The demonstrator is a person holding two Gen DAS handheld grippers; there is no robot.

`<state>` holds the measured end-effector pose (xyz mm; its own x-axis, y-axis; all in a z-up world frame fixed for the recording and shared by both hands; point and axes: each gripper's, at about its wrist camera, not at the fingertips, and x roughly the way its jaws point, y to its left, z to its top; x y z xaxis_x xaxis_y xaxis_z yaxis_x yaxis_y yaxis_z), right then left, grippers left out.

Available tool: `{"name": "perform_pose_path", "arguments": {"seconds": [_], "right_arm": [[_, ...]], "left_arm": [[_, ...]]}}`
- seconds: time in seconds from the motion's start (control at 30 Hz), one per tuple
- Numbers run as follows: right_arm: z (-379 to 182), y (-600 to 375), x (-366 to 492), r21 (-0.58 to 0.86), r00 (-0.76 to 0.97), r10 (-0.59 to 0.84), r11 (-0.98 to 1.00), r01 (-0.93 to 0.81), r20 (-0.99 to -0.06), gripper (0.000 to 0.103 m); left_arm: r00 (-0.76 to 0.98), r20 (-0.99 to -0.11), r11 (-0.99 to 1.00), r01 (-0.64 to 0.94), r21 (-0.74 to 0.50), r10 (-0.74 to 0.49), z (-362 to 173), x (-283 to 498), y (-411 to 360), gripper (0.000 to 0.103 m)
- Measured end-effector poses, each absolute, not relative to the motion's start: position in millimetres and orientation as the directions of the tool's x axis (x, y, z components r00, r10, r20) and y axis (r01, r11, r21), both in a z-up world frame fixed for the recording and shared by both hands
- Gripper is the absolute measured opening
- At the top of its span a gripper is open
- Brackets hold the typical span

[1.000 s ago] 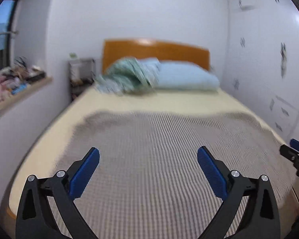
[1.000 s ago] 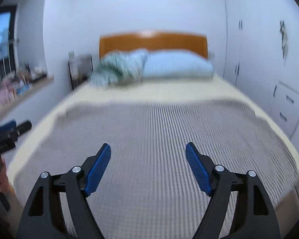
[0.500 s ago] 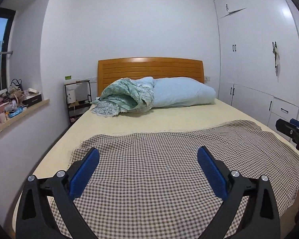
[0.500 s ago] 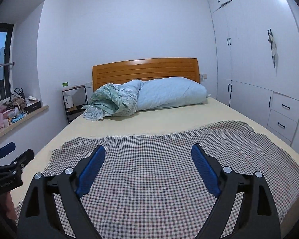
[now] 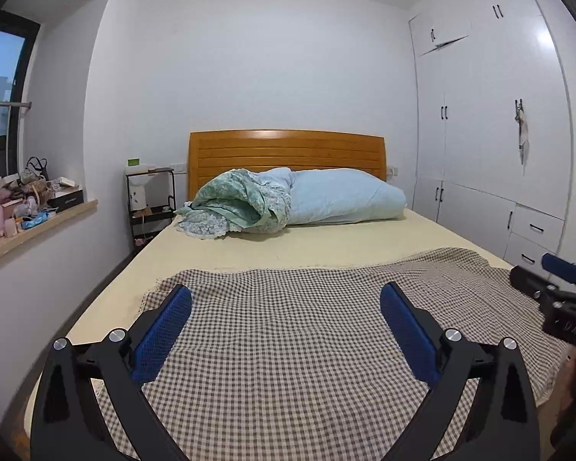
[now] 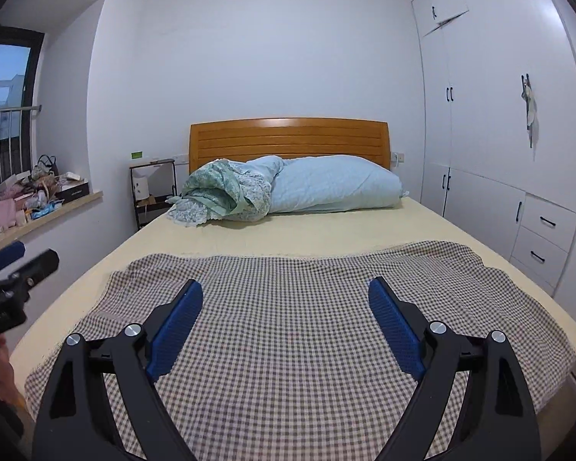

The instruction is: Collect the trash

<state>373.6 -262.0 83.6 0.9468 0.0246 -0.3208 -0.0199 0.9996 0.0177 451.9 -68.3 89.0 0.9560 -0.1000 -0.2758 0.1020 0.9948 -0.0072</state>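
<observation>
Both the left gripper (image 5: pixel 286 320) and the right gripper (image 6: pixel 285 317) stand wide apart and empty above the checked cloth (image 5: pixel 288 345) on the bed (image 5: pixel 326 246). No trash shows on the bed.

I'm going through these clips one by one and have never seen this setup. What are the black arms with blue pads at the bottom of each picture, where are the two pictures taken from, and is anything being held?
There is no robot here: a person carries one hand-held pair of tongs in each hand, and a wide-angle camera on each looks forward along its fingers. One picture comes from the left tongs, the other from the right tongs. Each view also catches the other tongs at its edge.

Both face a bed with a wooden headboard. A checked cloth covers its near end; a rolled green quilt and a pale blue pillow lie at the far end. A cluttered windowsill is on the left, white wardrobes on the right.

Both tongs stand open and hold nothing. No trash shows on the bed.
</observation>
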Motion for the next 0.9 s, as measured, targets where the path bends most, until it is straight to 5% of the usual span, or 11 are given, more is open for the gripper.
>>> {"name": "perform_pose_path", "arguments": {"seconds": [0.9], "right_arm": [[75, -237, 150, 0.01, 0.94, 0.146, 0.989, -0.15, -0.308, 0.084]], "left_arm": [[0.967, -0.247, 0.998, 0.059, -0.026, -0.064, 80, 139, -39, 0.095]]}}
